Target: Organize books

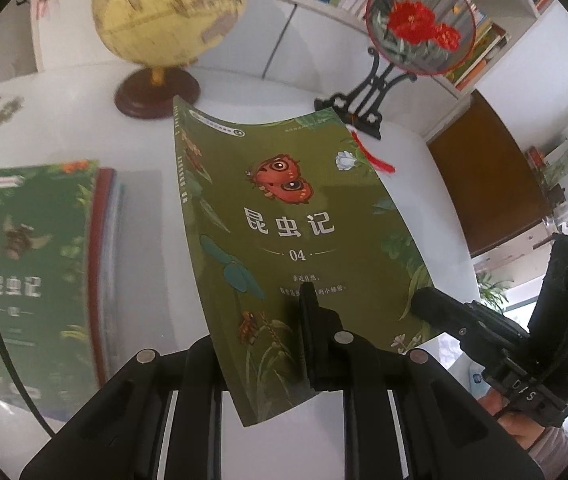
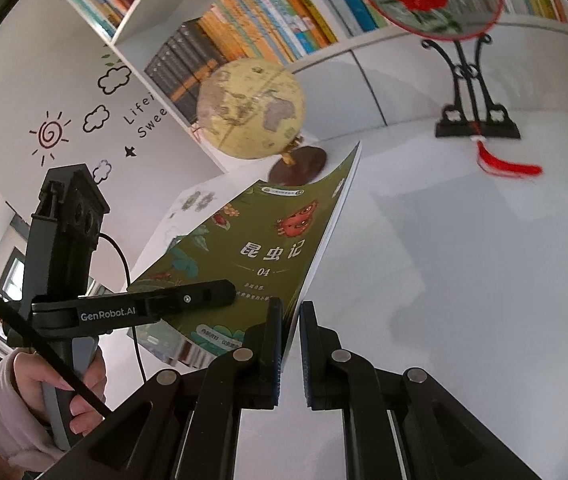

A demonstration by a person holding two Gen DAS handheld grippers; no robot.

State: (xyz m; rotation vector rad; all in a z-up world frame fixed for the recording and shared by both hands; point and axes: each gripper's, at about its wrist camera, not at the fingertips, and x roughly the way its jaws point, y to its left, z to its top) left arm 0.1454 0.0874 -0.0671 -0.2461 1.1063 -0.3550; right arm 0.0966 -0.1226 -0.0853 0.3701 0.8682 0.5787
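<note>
A thin green book (image 1: 284,216) marked 04, with a red butterfly on its cover, hangs tilted above the white table (image 1: 148,216). My left gripper (image 1: 305,300) is shut on its near edge; one finger lies on the cover and the other is hidden beneath. The right gripper (image 1: 423,300) clamps the book's right edge. In the right wrist view the book (image 2: 276,248) passes edge-on between the pads of the right gripper (image 2: 291,320), and the left gripper (image 2: 220,294) presses on the cover. A stack of books (image 1: 32,264) with a green cover on top lies on the table at the left.
A yellow globe (image 1: 168,12) on a brown base stands behind the book. A round flower fan (image 1: 419,24) on a black stand (image 1: 355,108) with a red tassel sits at the back right. A full bookshelf (image 2: 252,28) lines the wall. A sleeved hand (image 2: 44,392) holds the left gripper.
</note>
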